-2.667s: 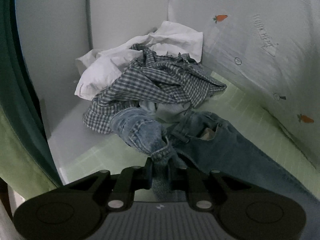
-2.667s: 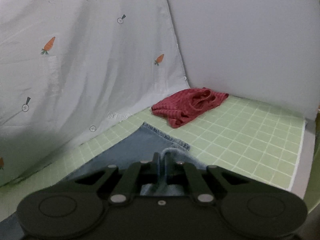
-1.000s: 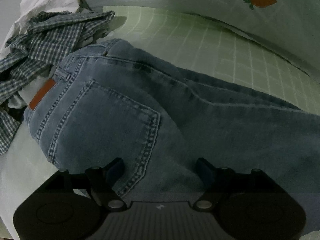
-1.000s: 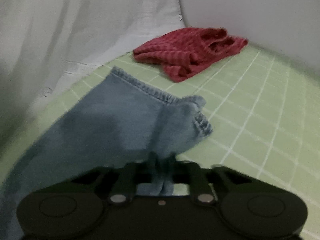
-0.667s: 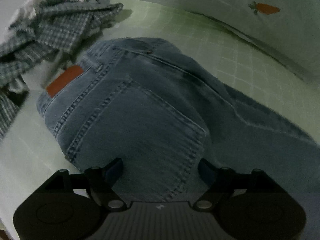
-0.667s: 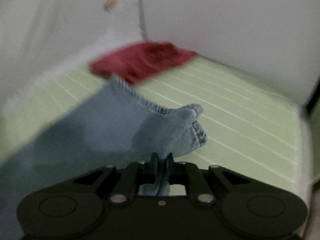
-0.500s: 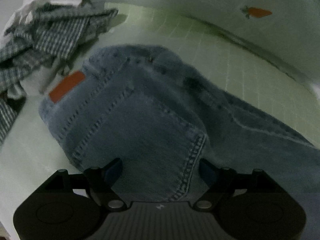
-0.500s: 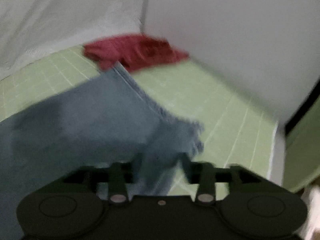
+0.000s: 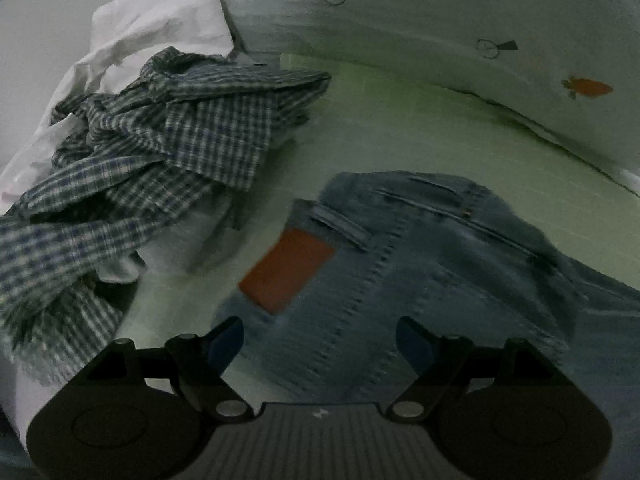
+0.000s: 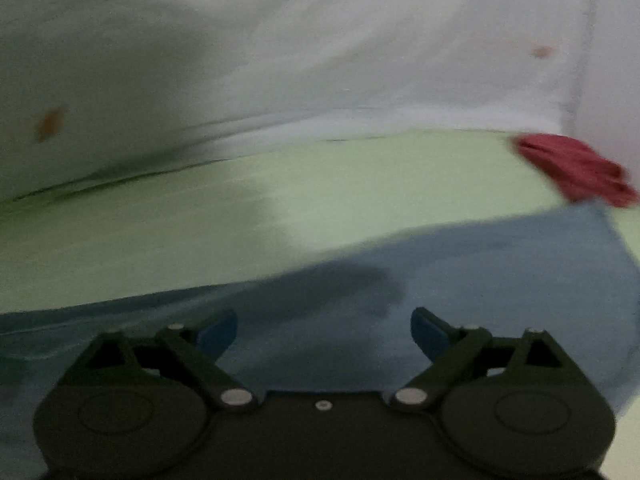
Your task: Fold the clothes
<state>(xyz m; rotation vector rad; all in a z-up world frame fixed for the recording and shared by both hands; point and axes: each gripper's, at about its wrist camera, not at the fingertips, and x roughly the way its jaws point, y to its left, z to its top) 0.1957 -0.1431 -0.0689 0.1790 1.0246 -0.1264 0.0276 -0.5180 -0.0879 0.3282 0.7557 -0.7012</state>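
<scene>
1. Left hand-held gripper (image 9: 319, 342): fingers spread wide, blue pads (image 9: 224, 342) showing, grasping nothing; it hovers just over the waist end of the jeans.
2. Right hand-held gripper (image 10: 324, 334): likewise released, fingers apart, nothing between them; it sits above the leg of the jeans. This view is motion-blurred.
3. Jeans (image 9: 420, 264): blue denim, lying flat on the bench, back side up. An orange-brown waistband patch (image 9: 286, 270) and belt loops show at the waist end, with stitched seams running toward the left gripper. In the right wrist view the leg (image 10: 460, 292) stretches away to the right, its far end lying close to the red garment; whether they touch cannot be told.
4. Bench (image 9: 400, 136): covered in a pale green gridded sheet; the grid is smeared by blur in the right wrist view (image 10: 320, 192).
5. Checked shirt (image 9: 172, 148): blue-and-white plaid, crumpled in a heap left of the jeans, near but apart from the waistband.
6. White garment (image 9: 152, 36): bunched behind and under the checked shirt, in the far left corner.
7. Red garment (image 10: 572, 170): crumpled at the far right of the bench.
8. Backdrop cloth (image 9: 460, 12): white, printed with small carrots (image 9: 588, 87), hanging along the back edge of the bench.
</scene>
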